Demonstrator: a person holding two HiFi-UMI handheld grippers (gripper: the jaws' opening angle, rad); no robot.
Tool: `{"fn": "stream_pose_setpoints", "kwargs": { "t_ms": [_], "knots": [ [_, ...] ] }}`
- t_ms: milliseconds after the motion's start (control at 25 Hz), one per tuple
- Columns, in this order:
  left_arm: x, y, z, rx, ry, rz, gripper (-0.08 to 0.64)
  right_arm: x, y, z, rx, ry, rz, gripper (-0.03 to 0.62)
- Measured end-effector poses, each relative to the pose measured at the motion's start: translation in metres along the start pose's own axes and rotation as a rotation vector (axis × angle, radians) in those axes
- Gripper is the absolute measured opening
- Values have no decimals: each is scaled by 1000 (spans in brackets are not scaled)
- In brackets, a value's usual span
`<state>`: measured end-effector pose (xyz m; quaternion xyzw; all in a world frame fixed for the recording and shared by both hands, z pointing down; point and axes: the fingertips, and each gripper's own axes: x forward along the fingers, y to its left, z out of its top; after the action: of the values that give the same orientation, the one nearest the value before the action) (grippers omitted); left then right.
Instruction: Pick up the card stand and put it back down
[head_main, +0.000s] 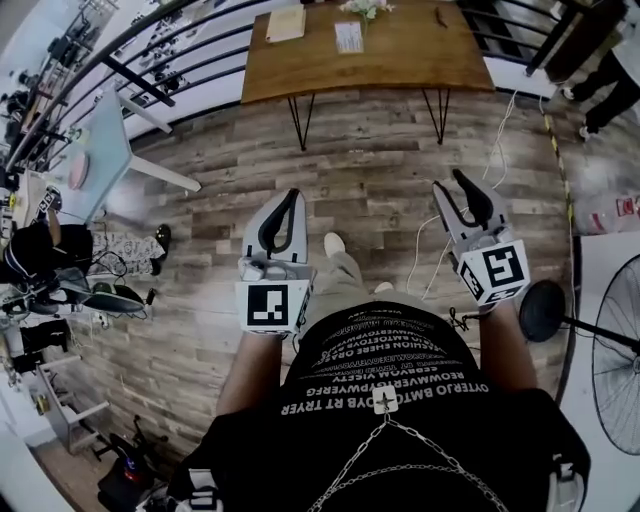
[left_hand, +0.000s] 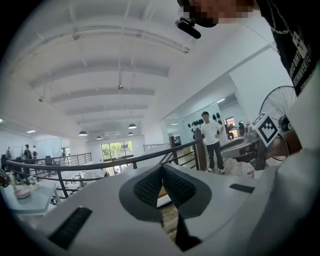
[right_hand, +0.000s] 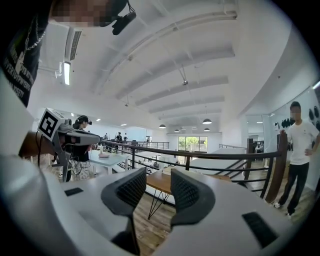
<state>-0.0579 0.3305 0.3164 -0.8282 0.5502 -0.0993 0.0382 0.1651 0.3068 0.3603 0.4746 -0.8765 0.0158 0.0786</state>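
Head view shows the wooden table (head_main: 400, 60) well ahead of both grippers. The small white piece on it, probably the card stand (head_main: 349, 37), lies straight forward, between the 2 grippers and far from both. The left gripper (head_main: 290, 196) has its jaws closed on nothing; the right gripper (head_main: 448, 180) has them a little apart, empty.

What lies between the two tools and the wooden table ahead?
Head view: bare plank floor separates the left tool and right tool from the table; a white cable trails at right.
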Motion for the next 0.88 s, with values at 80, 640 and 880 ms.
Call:
{"fn": "stream_pose_setpoints", "kwargs": {
  "t_ms": [80, 640, 880],
  "knots": [
    [6, 0, 0, 5, -8, -11, 26, 1, -3, 0, 1, 1, -13, 158],
    [65, 43, -10, -2, 6, -44, 26, 68, -21, 7, -2, 27, -26, 158],
    [98, 72, -16, 8, 21, -68, 26, 111, -28, 14, -1, 31, -40, 158]
  ]
}}
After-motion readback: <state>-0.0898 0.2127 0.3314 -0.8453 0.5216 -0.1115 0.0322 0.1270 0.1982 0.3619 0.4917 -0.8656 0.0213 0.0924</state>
